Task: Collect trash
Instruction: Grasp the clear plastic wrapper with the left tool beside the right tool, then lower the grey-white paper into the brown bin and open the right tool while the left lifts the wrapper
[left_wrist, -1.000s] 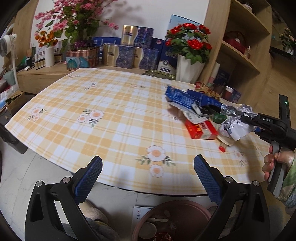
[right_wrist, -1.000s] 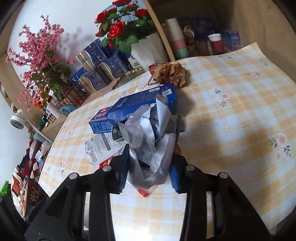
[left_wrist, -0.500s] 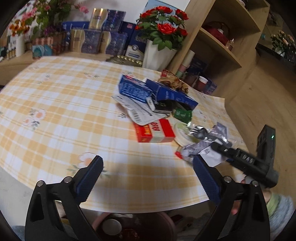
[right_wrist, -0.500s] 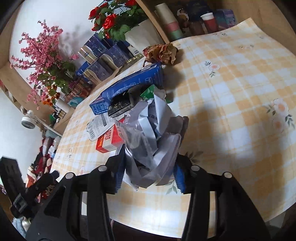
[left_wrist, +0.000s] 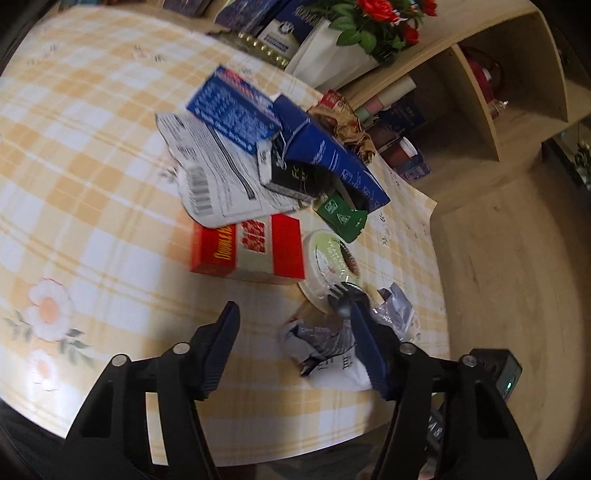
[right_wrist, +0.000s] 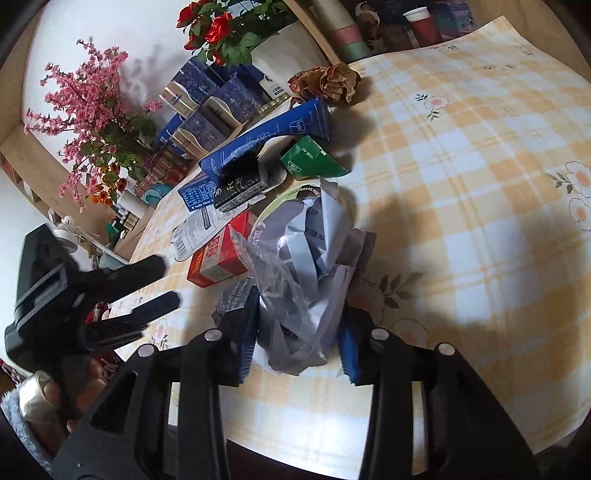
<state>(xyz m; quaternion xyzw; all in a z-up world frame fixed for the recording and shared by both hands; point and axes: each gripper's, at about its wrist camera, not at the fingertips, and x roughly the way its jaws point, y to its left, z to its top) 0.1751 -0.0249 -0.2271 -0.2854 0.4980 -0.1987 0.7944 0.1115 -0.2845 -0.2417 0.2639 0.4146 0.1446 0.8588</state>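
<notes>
Clamping a crumpled wad of grey and white wrapper (right_wrist: 306, 280), the right gripper (right_wrist: 297, 343) hung low over the near edge of the worktop (right_wrist: 480, 206), its blue-padded fingers (right_wrist: 349, 350) pressed against both sides of the wad. The left gripper (left_wrist: 295, 343) reached in from the left side; its fingers had just been closing and stood partly apart, with only bare checked cloth between them and nothing gripped. In the left wrist view, its right finger (left_wrist: 365, 347) lay in front of the wad and of a black plastic fork (left_wrist: 343, 299); whether it touched either I could not tell. The rest of the trash sat piled just beyond: a red and white box (left_wrist: 251, 247), a round lidded tub (left_wrist: 328, 262) beside it, a green packet (left_wrist: 341, 216), a torn printed sheet (left_wrist: 218, 177), two blue cartons (left_wrist: 325, 151) and a ball of brown paper (right_wrist: 328, 83). A vase of red roses (right_wrist: 221, 33) stood behind the pile.
</notes>
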